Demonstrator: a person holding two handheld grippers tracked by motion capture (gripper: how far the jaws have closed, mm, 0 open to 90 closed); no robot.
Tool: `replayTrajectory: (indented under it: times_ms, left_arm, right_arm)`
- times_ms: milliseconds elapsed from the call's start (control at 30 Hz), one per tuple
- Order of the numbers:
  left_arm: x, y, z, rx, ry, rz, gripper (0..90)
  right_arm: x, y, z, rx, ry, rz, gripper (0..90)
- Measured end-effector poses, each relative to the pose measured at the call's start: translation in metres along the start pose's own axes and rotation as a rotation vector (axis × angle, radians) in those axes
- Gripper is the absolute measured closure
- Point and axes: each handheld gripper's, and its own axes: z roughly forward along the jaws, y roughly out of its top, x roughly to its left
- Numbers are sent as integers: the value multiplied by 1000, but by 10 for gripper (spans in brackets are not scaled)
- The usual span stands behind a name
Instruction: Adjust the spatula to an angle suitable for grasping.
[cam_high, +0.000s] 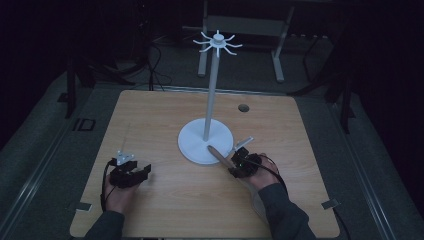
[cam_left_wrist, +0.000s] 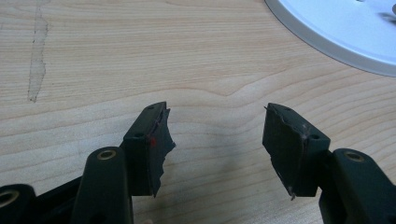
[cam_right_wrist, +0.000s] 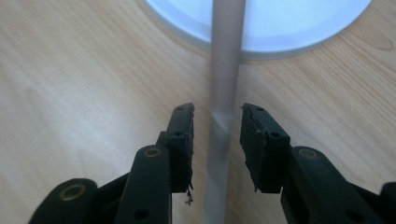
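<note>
1. The white stand (cam_high: 205, 140) sits near the middle of the tabletop (cam_high: 150, 210). It has a round flat base, a tall thin pole and little hooks at the top.
2. A thin stick (cam_high: 218, 153) lies with its far end on the base of the stand and its near end at the right tool (cam_high: 237, 161), toward the right part of the near edge.
3. In the right gripper view, the stick (cam_right_wrist: 220, 140) runs between the two jaws of the right tool (cam_right_wrist: 217, 135). There is a small gap on each side, so the jaws are not squeezing it — the tool looks released around the stick.
4. The left tool (cam_high: 131, 169) rests near the left part of the near edge. In the left gripper view, the left tool (cam_left_wrist: 217, 140) is wide apart with nothing in it, only bare wood.
5. What could go wrong: if the right tool lifts without closing, the stick would stay behind or roll away.
6. If it closes crooked, the stick may pop out sideways.
7. A hard push on the stick could shove the base — the tall stand might wobble or tip.
</note>
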Motion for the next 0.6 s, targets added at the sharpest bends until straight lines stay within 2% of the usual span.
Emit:
replayTrajectory:
  times_ms: [100,400,600]
  left_arm:
    - [0,0,0,0,0,-1,414]
    - [0,0,0,-2,0,0,414]
    - [0,0,0,-1,-1,4,414]
  right_arm:
    - [-4,8,7,35,11,15,645]
    - [-8,21,27,149,34,6,713]
    - [-8,24,32,168,42,8,735]
